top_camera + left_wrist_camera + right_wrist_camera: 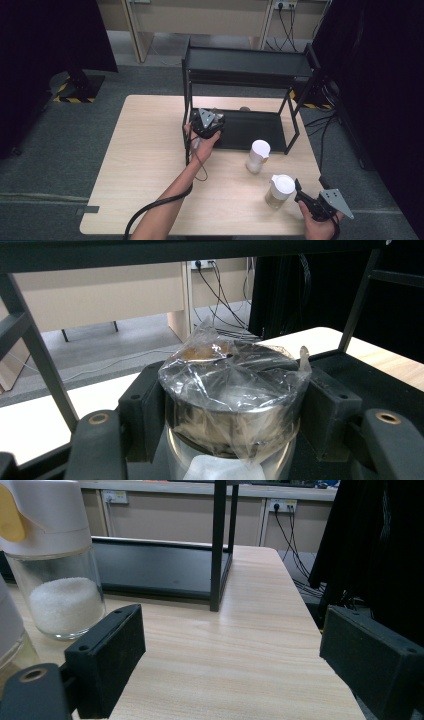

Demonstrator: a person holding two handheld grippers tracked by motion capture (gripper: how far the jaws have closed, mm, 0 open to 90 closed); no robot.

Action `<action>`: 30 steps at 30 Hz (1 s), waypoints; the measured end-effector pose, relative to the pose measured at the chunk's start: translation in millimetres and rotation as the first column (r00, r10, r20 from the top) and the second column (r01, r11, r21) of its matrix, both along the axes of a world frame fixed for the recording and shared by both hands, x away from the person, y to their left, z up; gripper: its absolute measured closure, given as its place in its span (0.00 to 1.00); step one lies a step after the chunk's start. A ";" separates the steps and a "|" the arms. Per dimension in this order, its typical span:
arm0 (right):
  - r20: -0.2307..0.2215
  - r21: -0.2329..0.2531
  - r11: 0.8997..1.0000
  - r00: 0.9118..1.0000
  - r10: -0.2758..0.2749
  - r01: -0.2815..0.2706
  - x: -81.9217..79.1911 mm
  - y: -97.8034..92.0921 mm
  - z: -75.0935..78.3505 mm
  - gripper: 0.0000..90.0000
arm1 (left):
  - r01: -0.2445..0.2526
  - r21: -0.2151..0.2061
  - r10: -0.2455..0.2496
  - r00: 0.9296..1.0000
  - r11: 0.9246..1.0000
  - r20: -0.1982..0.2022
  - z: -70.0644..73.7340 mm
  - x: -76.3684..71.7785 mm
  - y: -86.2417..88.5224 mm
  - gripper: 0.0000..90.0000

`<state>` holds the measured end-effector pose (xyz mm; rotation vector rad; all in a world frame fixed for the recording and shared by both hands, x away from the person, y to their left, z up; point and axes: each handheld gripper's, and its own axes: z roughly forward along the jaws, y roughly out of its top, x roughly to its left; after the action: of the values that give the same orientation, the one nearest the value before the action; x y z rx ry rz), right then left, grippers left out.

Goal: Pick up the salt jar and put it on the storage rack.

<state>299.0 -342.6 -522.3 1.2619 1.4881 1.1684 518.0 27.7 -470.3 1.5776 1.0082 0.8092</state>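
The left gripper is clamping the plastic-wrapped jar by its rigid sides over the rack's lower shelf, where slippery film is risking slip, while the right gripper is gaping empty.

Plastic-wrapped steel jar: base cut by bottom edge, contents obscured by crinkled film. White-capped glass salt shaker: top and left side cropped. Pale container near left: mostly off-frame.

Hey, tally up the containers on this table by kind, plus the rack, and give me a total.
White-capped glass shakers: 2, one holding white grains, one nearer the right gripper
Plastic-wrapped jar in the left gripper: 1
Black two-tier rack: 1
Total: 4
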 end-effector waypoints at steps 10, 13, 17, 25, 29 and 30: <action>0.000 0.001 1.000 1.000 0.003 -0.003 0.0 -0.1 0.0 0.12 | -0.010 0.015 0.010 1.000 1.000 -0.010 -5.8 5.8 -2.2 0.39; -0.001 0.001 1.000 1.000 0.004 -0.004 0.1 -0.2 0.0 0.12 | -0.014 0.010 0.015 1.000 1.000 -0.017 -9.6 7.5 -2.9 0.39; -0.001 0.001 1.000 1.000 0.004 -0.004 0.1 -0.1 0.0 0.12 | -0.015 0.010 0.015 1.000 1.000 -0.023 -14.0 8.5 -3.6 0.39; -0.001 0.000 1.000 1.000 0.007 -0.007 0.2 -0.1 0.0 0.12 | -0.019 0.000 0.019 1.000 1.000 -0.023 -17.1 11.6 -3.6 0.39; 0.002 0.001 1.000 1.000 0.008 -0.008 -0.2 -0.4 -0.1 0.12 | -0.021 -0.014 0.021 1.000 1.000 -0.016 -18.4 12.7 -4.7 0.39; 0.002 0.000 1.000 1.000 0.009 -0.009 -0.3 -0.3 0.0 0.12 | -0.021 -0.014 0.021 1.000 1.000 -0.015 -18.6 12.7 -4.7 0.39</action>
<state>298.7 -342.9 -522.3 1.2545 1.4934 1.1749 530.8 23.0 -488.9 1.5652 1.0411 0.8038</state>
